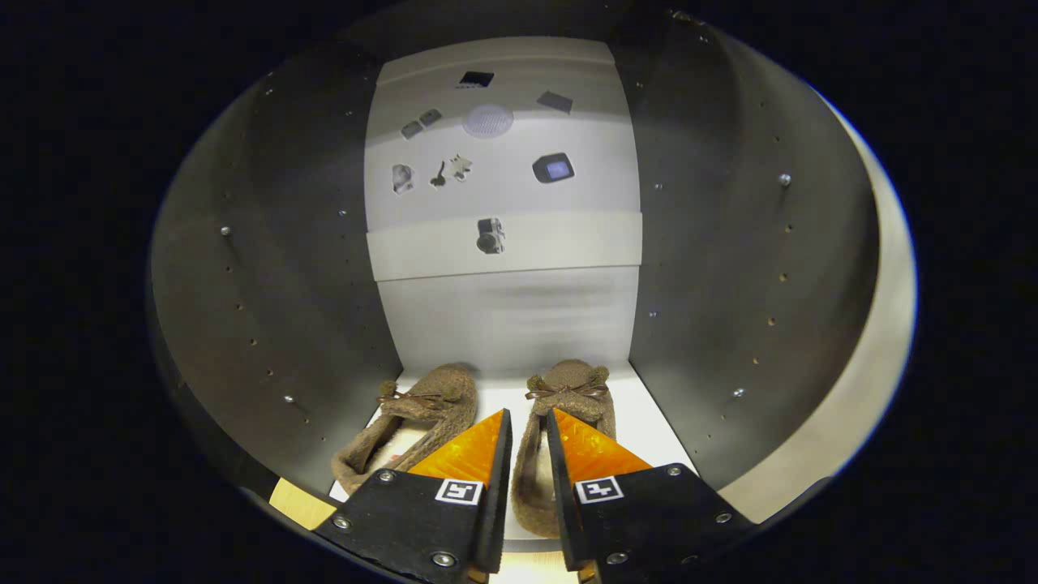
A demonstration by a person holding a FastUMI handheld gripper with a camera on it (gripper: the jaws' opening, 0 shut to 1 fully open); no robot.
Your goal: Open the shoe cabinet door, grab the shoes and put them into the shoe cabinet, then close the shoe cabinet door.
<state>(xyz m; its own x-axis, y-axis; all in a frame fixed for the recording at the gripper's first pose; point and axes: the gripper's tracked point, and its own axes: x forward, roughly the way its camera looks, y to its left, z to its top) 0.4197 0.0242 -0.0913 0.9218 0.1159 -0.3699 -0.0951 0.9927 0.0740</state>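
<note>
Your gripper [529, 415] is sitting at the mouth of the cabinet [268, 268], its fingers standing close together with only a narrow gap between them. They are reaching over the inner edge of the right shoe [542, 478], whose wall is showing in that gap, but you cannot tell whether both fingers are pressing on it or just hovering above.

Both shoes are lying inside the cabinet on its pale floor [649, 430], side by side, toes pointing toward the back. The right shoe is running straight ahead from between your fingers, its bow just beyond the fingertips. The left shoe [413, 426] is lying just beside it, angled a little, its heel nearest the left wall and its bow level with the left fingertip.

Dark side walls dotted with peg holes are rising on either side of the shoes, and the door [876, 357] is standing open on the right. Beyond the toes, a pale back panel [507, 316] is closing off the compartment, with small grey stickers [553, 168] scattered across its upper part.
</note>
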